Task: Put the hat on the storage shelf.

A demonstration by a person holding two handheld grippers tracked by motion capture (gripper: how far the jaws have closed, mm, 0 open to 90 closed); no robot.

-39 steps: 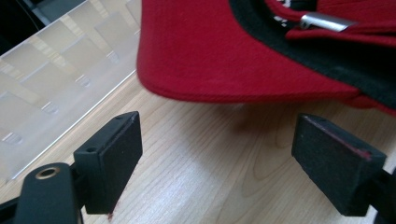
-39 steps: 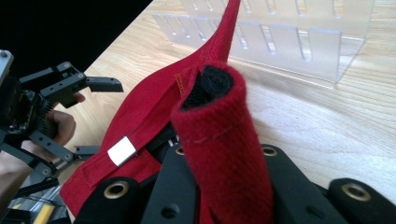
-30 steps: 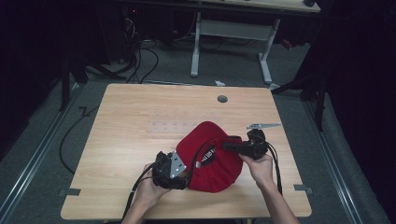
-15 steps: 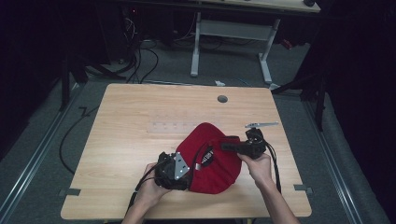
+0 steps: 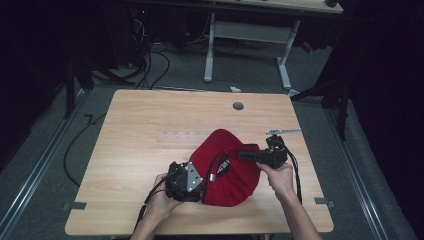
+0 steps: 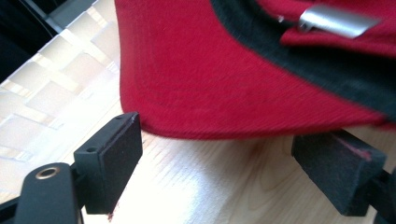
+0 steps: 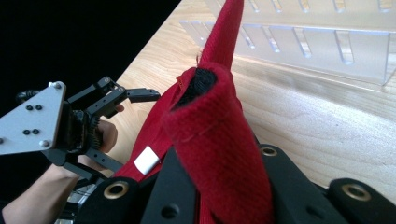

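Right gripper, high view: my right gripper [image 5: 245, 154] sits right of centre in the frame, jaws pointing left, clamped on the fabric of the red cap [image 5: 227, 170].
Left gripper, high view: my left gripper [image 5: 197, 187] lies lower centre, just left of the cap's near edge, grey plate on top; from here I cannot tell how its jaws stand.
Cap, high view: it rests on the wooden table [image 5: 135, 150], in the lower right part of the tabletop, between my two hands.
Left gripper, left gripper view: the jaws stand apart, one pad [image 6: 116, 158] at lower left, the other at lower right, neither pressing on anything.
Cap, left gripper view: its red edge [image 6: 224, 84] spans the upper frame, just beyond the pads, above the bare wood; a silver clasp [image 6: 338, 21] shows at upper right.
Right gripper, right gripper view: the jaws at the bottom of the frame pinch a fold of the cap [image 7: 215, 140], which rises up the middle.
Other hand, right gripper view: my left gripper [image 7: 116, 126] shows at the left edge, jaws spread.
Clear rack, right gripper view: a slotted transparent rack [image 7: 317, 42] lies across the upper right.
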